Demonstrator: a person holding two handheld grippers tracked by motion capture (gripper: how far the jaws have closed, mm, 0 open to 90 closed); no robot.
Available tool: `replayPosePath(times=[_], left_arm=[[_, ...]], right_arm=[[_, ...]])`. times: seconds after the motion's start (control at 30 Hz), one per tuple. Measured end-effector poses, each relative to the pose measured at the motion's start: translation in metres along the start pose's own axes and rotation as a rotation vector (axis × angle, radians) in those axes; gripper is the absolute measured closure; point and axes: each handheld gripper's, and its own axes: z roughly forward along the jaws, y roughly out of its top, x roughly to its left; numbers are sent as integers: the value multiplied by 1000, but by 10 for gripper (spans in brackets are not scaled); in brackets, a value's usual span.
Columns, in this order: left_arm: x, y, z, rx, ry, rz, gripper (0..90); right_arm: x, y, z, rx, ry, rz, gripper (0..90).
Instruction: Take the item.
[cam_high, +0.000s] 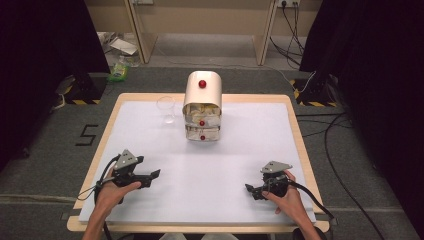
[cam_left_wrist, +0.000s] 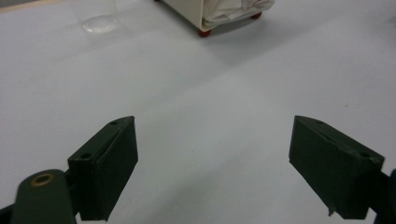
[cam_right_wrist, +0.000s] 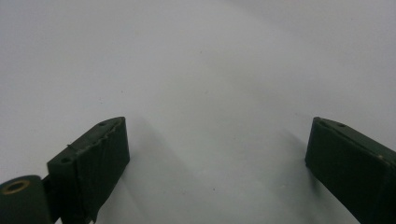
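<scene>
Both the left gripper (cam_high: 154, 174) and right gripper (cam_high: 248, 188) are resting released on the white counter (cam_high: 240, 150). The cream drawer cabinet with red knobs (cam_high: 202, 107) is standing at the far centre, probably light and stiff; taking a knob suits best.

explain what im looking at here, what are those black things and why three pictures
No robot here: a person sits at a table with a hand-held left gripper and right gripper. The high view looks down from above. The other two pictures come from cameras riding on each gripper, looking along its black fingers. Both grippers are open and hold nothing. At the far side stands a small cream drawer cabinet with red knobs, and beside it, apart, a clear glass.
</scene>
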Motion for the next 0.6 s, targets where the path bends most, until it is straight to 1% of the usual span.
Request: replayPosePath(times=[0.03, 0.07, 0.1, 0.13, 0.17, 0.33, 0.4, 0.47, 0.5, 0.53, 0.6], left_arm=[[0, 0, 0, 0, 0, 0, 152], [-2, 4, 1, -13, -6, 14, 152], [-3, 7, 2, -17, -14, 16, 153], [-6, 13, 4, -30, -34, 25, 154], [-6, 13, 4, -30, -34, 25, 154], [-11, 31, 10, -61, -63, 51, 159], [-13, 38, 13, -84, -86, 47, 163], [-18, 49, 17, -106, -126, 43, 162], [-18, 49, 17, -106, -126, 43, 161], [-19, 53, 18, -112, -133, 44, 161], [-23, 60, 21, -120, -136, 59, 161]], right_arm=[[0, 0, 0, 0, 0, 0, 70], [0, 0, 0, 0, 0, -1, 70], [0, 0, 0, 1, 0, 1, 70], [0, 0, 0, 0, 0, 0, 70], [0, 0, 0, 0, 0, 0, 70], [0, 0, 0, 0, 0, 0, 69], [0, 0, 0, 0, 0, -1, 69], [0, 0, 0, 1, 0, 0, 69], [0, 0, 0, 1, 0, 0, 69], [0, 0, 0, 1, 0, 0, 69], [0, 0, 0, 1, -1, 0, 69]])
